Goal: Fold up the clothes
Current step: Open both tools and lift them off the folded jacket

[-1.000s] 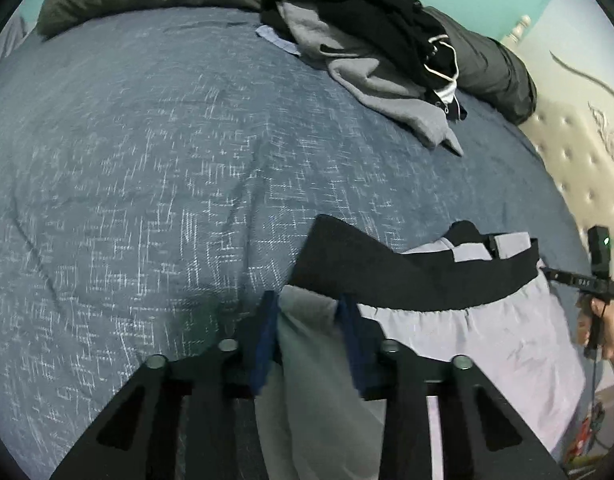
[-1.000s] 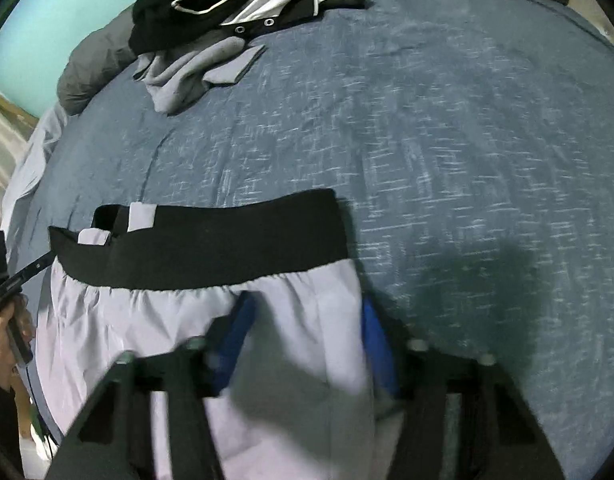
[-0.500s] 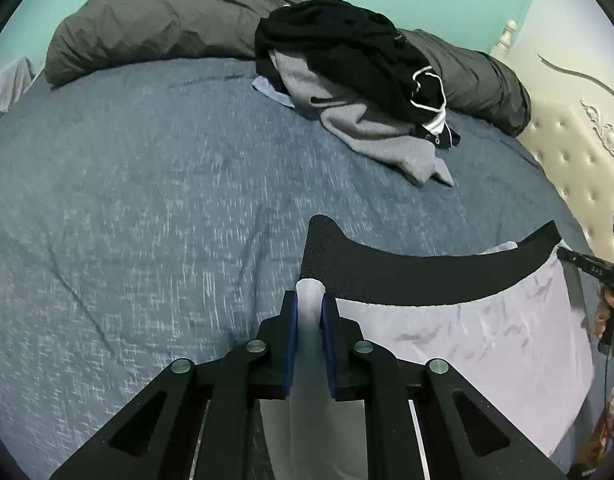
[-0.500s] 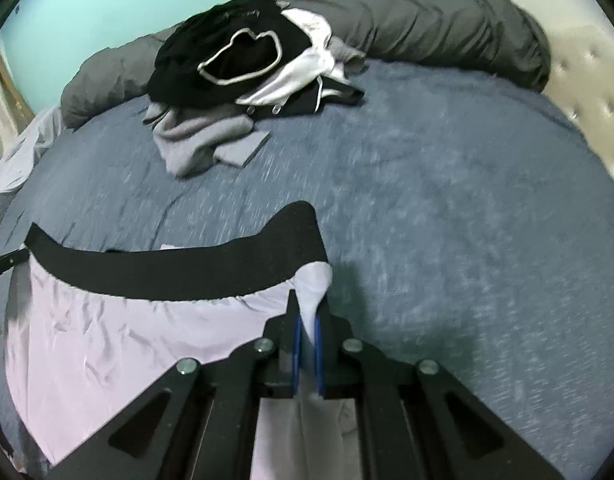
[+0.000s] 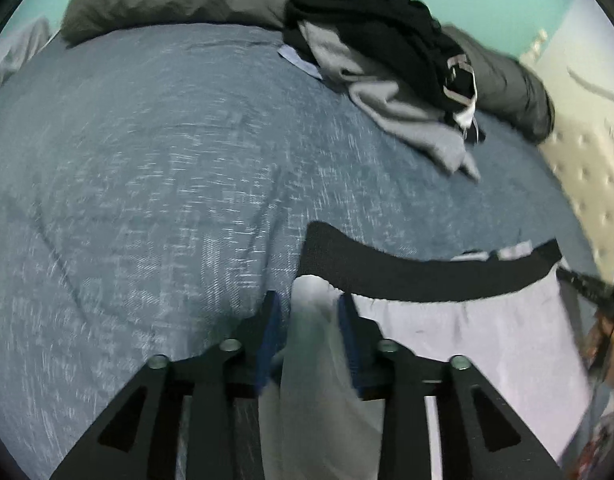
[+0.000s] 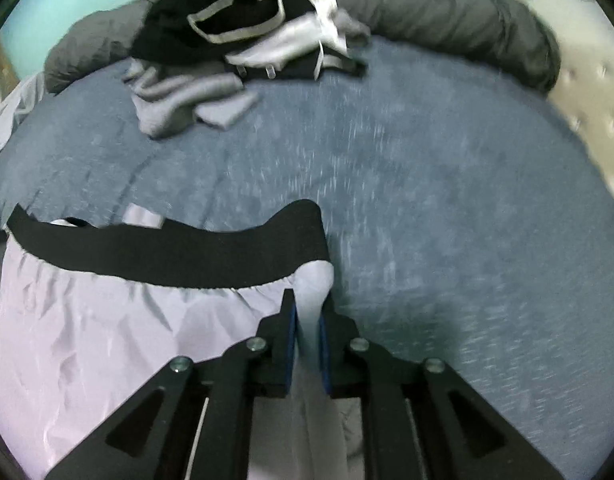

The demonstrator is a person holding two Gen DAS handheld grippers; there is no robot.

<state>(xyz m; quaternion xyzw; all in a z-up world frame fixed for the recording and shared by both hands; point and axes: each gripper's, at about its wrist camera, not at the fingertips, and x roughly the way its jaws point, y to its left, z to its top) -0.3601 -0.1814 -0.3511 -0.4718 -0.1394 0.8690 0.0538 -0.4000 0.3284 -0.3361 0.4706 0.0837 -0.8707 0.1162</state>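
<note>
Pale lilac shorts (image 5: 467,344) with a black waistband (image 5: 407,272) lie at the near edge of the blue-grey bed cover (image 5: 147,180). My left gripper (image 5: 309,312) stands open at the waistband's left end, and a fold of lilac cloth still lies loosely between its blue pads. In the right wrist view the shorts (image 6: 107,320) spread out to the left. My right gripper (image 6: 307,312) is shut on a pinch of lilac cloth just below the right end of the waistband (image 6: 167,252).
A pile of black, grey and white clothes (image 5: 387,52) (image 6: 235,32) sits at the far side of the bed, against a long dark grey bolster (image 6: 467,20). A cream tufted headboard (image 5: 587,160) is on the right. A hand (image 5: 603,332) shows at the right edge.
My left gripper, shut on the shorts half a second ago, has opened. The right gripper stays shut on the cloth. Both views have dipped closer to the bed.
</note>
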